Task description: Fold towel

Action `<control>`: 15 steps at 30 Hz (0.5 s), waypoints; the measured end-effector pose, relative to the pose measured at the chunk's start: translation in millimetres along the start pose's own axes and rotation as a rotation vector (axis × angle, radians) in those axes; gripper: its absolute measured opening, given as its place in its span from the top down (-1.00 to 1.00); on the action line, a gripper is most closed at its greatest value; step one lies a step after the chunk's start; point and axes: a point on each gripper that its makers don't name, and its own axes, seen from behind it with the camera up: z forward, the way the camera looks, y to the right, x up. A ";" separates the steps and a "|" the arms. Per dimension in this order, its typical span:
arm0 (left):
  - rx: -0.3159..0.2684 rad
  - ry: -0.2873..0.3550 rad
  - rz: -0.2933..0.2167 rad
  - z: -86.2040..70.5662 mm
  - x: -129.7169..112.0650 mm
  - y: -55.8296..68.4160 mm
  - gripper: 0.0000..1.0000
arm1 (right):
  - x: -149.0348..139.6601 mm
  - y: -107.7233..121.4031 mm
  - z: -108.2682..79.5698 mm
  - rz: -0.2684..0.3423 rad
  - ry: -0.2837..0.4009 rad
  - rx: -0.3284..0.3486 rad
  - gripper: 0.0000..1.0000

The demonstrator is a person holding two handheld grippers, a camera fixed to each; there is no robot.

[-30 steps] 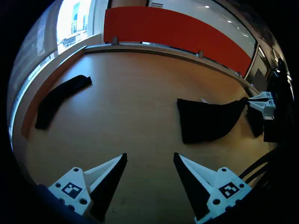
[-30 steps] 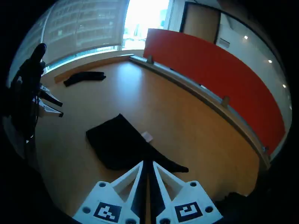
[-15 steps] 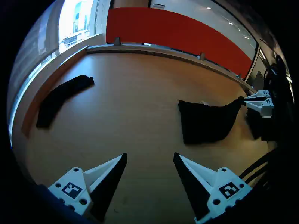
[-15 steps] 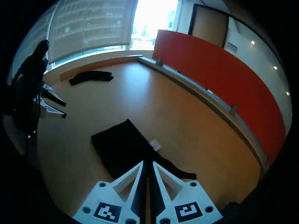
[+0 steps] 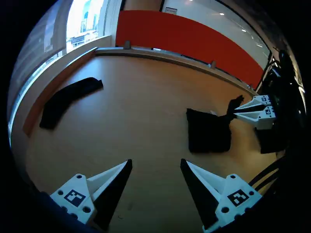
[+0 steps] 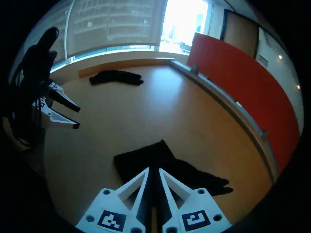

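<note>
A black towel lies on the wooden table, partly folded, to the right in the left gripper view. My right gripper is shut on one corner of it, and that corner is lifted off the table and sticks up past the fingertips. In the right gripper view the towel spreads just beyond the shut right gripper, with a loose flap trailing right. My left gripper is open above bare wood, a good way short of the towel. It also appears at the left edge as the left gripper, held by a dark-sleeved arm.
A second black towel, rolled or bunched, lies near the far left table edge; it is the black towel by the window. A red partition with a raised ledge bounds the table's far side. Windows run along the other side.
The right gripper has lifted the towel's corner and carried it inward over the towel. The towel's outline has become narrower. The left gripper has stayed open in nearly the same place.
</note>
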 end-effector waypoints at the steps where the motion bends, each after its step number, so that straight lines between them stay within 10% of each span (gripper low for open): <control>1: 0.002 0.001 -0.002 -1.0 -0.4 -0.8 -0.84 | 0.0 -6.3 6.4 -0.003 -0.007 0.013 0.95; 15: 0.021 0.004 -0.040 -8.5 -7.5 -14.1 -0.84 | -24.7 -64.1 66.9 0.031 -0.094 0.147 0.95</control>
